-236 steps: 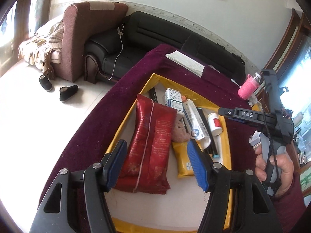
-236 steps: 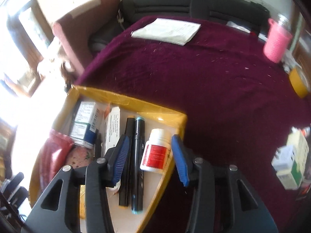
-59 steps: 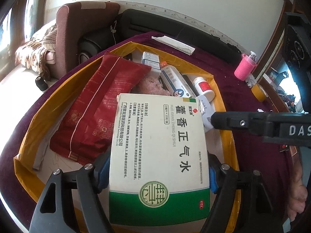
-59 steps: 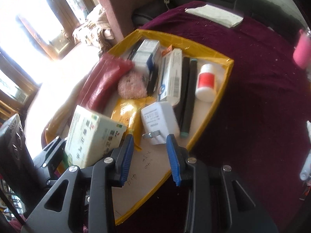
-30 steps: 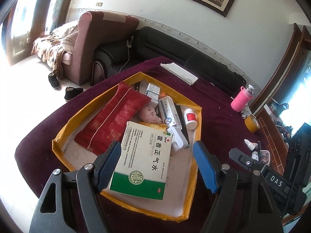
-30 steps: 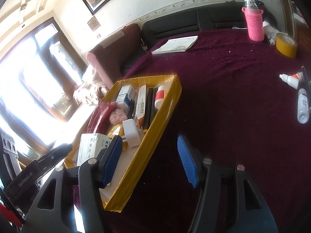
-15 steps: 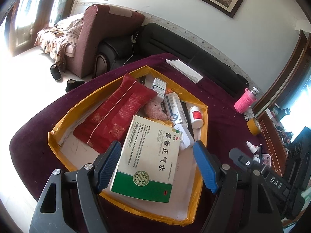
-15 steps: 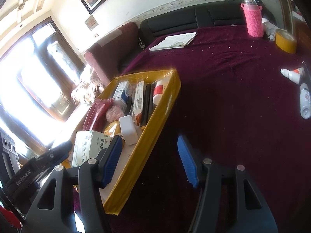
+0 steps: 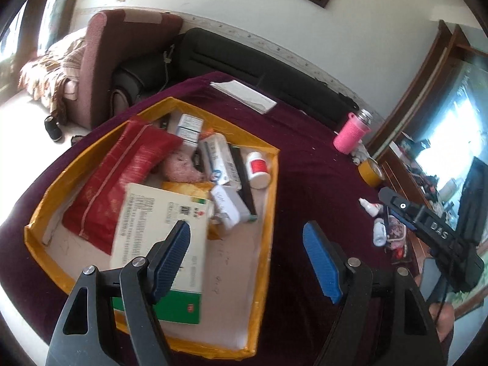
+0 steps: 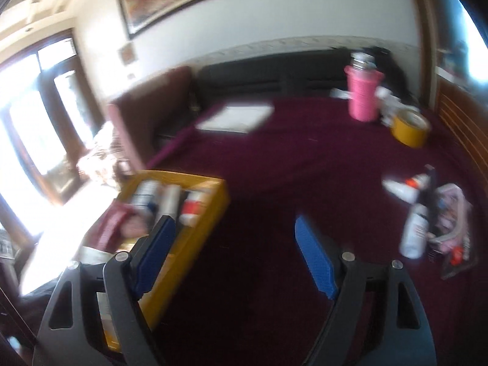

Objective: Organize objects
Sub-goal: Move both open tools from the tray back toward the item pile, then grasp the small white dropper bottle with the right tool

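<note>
A yellow-rimmed cardboard tray (image 9: 270, 201) lies on the maroon table and holds a red pouch (image 9: 122, 180), a white and green medicine box (image 9: 152, 231), a white charger (image 9: 230, 207), a pill bottle (image 9: 258, 169) and other items. My left gripper (image 9: 247, 256) is open and empty above the tray's near right part. My right gripper (image 10: 233, 254) is open and empty over bare tablecloth, right of the tray (image 10: 195, 231). Small white bottles (image 10: 413, 228) lie loose at the right; they also show in the left wrist view (image 9: 378, 231).
A pink-sleeved bottle (image 9: 350, 132) and a yellow tape roll (image 9: 370, 172) stand at the table's far right. White paper (image 9: 244, 96) lies at the far edge. A pink pouch (image 10: 451, 219) lies by the loose bottles. Sofas stand behind the table.
The left gripper let go of the medicine box, which now lies in the tray, and has drawn back and swung right. The right gripper released the charger and turned right toward the loose bottles.
</note>
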The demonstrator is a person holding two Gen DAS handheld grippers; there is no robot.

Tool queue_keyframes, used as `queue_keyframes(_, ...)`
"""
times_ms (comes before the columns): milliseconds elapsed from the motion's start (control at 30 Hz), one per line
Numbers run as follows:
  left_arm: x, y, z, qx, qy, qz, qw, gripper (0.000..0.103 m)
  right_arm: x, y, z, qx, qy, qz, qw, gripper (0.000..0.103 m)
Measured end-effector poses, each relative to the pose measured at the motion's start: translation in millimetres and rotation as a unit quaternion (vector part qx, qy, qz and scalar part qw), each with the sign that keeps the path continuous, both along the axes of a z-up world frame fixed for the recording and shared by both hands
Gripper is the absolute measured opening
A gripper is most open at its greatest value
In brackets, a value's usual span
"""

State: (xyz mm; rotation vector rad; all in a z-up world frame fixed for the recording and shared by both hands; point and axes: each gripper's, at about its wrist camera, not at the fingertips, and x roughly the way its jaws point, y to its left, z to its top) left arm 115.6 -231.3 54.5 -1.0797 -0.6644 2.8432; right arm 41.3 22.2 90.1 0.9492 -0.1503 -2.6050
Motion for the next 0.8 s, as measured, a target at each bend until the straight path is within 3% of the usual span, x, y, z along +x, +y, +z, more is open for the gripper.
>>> queue_keyframes(133,-21,52,-6,-0.014,-0.007,-0.088,0.996,0.071,-24,98,-15,0.017,-0.049,-0.108,0.993,0.081)
queue_keyframes(267,-46,115,-26,-0.014,-0.044,-0.186,0.9814,0.071,-54,167,-4,0.036,-0.073,-0.174,0.981,0.081)
queue_keyframes(400,-51,149,-40,-0.045,-0.057,-0.228,0.971,0.071,-113,181,-9,0.076,-0.125,-0.172,0.974,0.081)
queue_keyframes(500,-52,159,-55,-0.074,-0.069,-0.238,0.9659,0.071,-149,187,-21,0.034,-0.157,-0.144,0.976,0.081)
queue_keyframes(600,-56,157,-61,-0.062,-0.075,-0.235,0.9671,0.071,-189,173,-32,0.016,-0.186,-0.094,0.978,0.08)
queue_keyframes(700,-57,155,-62,-0.056,-0.075,-0.236,0.9672,0.071,-213,151,-47,0.052,-0.204,-0.069,0.975,0.08)
queue_keyframes(800,-61,157,-62,-0.055,-0.075,-0.242,0.9658,0.079,-225,125,-70,0.159,-0.212,-0.063,0.962,0.08)
